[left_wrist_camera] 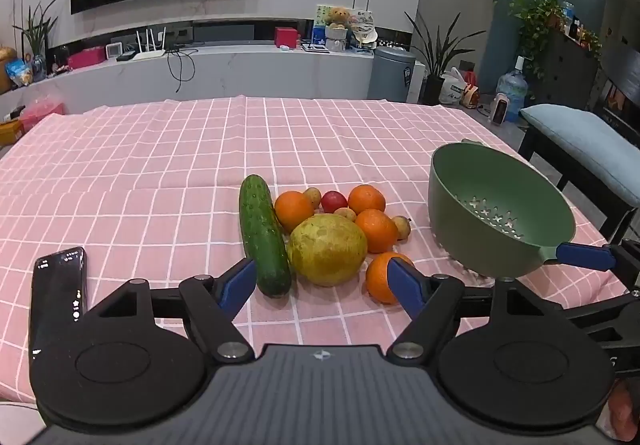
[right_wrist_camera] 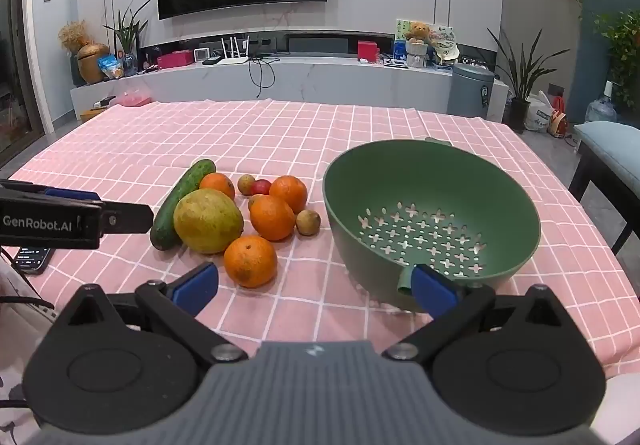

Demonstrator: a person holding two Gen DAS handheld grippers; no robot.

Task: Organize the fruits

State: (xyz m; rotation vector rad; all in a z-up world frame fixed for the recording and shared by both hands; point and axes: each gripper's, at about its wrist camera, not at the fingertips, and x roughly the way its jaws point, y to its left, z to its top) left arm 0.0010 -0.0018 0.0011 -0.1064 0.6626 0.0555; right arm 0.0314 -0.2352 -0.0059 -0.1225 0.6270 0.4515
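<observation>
Both my grippers, left (left_wrist_camera: 322, 287) and right (right_wrist_camera: 316, 295), were spread wide and empty. The fruits (right_wrist_camera: 240, 217) sat clustered beside the green colander (right_wrist_camera: 432, 205); a nudge could scatter the round ones.

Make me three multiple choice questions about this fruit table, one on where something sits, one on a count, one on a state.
1. Where does the cucumber lie in the right wrist view?
A. left edge of the fruit pile
B. inside the colander
C. on the phone

2. How many oranges are on the cloth?
A. two
B. four
C. six

3. What does the green colander hold?
A. one orange
B. the large yellow-green fruit
C. nothing

Answers: 1 A, it lies beside the large yellow-green fruit. 2 B, four oranges show, the nearest in front. 3 C, its holed bottom is bare.
</observation>
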